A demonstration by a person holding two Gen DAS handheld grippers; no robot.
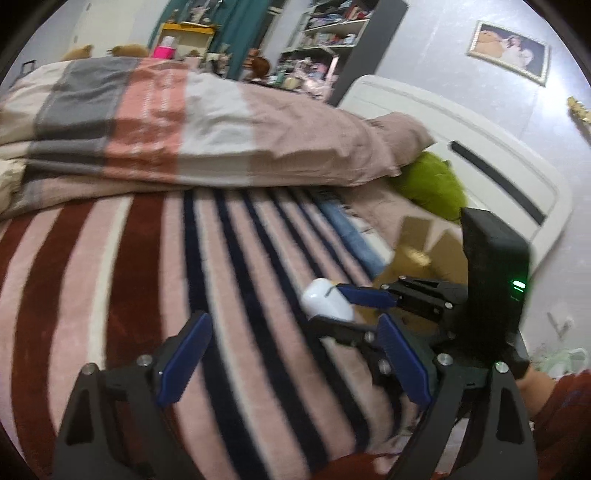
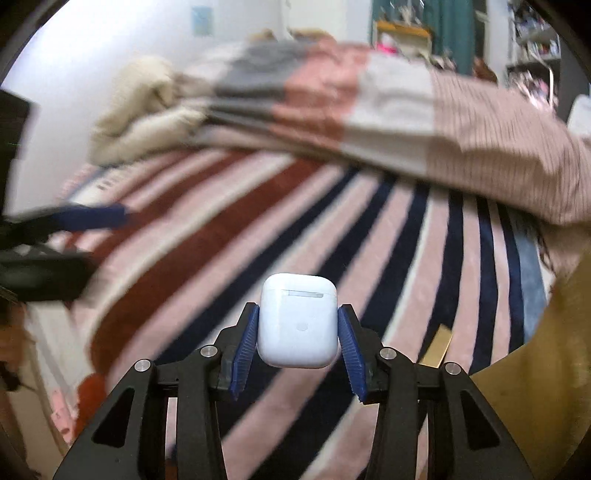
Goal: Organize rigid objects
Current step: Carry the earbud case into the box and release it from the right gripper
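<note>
A white earbud case (image 2: 298, 320) is clamped between the blue pads of my right gripper (image 2: 298, 317), held above the striped blanket (image 2: 229, 251). In the left wrist view the same case (image 1: 325, 300) shows in the right gripper (image 1: 334, 302), just in front of a cardboard box (image 1: 436, 251). My left gripper (image 1: 291, 330) is open and empty over the blanket, its fingers wide apart. In the right wrist view the left gripper (image 2: 92, 218) appears blurred at the left edge. A gold-coloured flat piece (image 2: 437, 345) lies beside the brown cardboard (image 2: 535, 369) at the right.
A folded striped duvet (image 1: 192, 125) lies across the back of the bed. A green plush (image 1: 432, 184) sits by the white headboard (image 1: 480, 155). A cluttered shelf (image 1: 332, 33) stands behind. A cream blanket (image 2: 147, 110) is bunched at the far left.
</note>
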